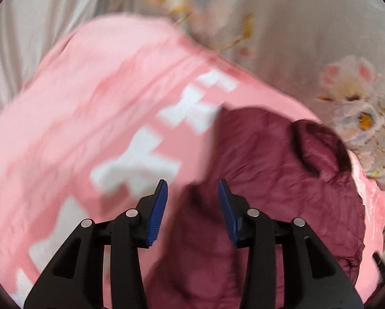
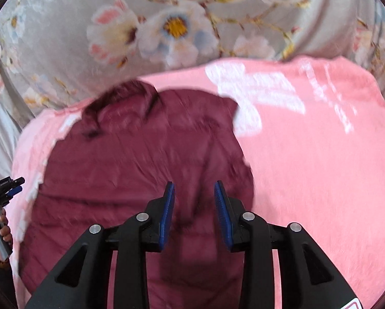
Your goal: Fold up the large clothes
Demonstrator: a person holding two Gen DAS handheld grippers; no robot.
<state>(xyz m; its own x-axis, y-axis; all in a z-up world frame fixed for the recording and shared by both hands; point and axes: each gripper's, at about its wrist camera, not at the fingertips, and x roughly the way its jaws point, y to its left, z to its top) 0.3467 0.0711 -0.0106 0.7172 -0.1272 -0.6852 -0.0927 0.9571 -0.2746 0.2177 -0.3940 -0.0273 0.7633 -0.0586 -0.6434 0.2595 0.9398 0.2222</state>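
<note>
A dark red padded jacket [image 1: 274,180] lies on a pink blanket [image 1: 89,108] with white shapes. In the left wrist view my left gripper [image 1: 192,193] is open and empty, just above the jacket's left edge. In the right wrist view the jacket [image 2: 130,164] fills the left and middle, with its dark collar at the far end. My right gripper [image 2: 194,193] is open and empty above the jacket's near right part. The pink blanket [image 2: 321,159] spreads to the right. Both views are motion-blurred.
A grey floral bedsheet [image 2: 115,38] lies beyond the blanket and also shows in the left wrist view [image 1: 308,38]. The other gripper, held in a hand [image 2: 2,206], shows at the left edge of the right wrist view.
</note>
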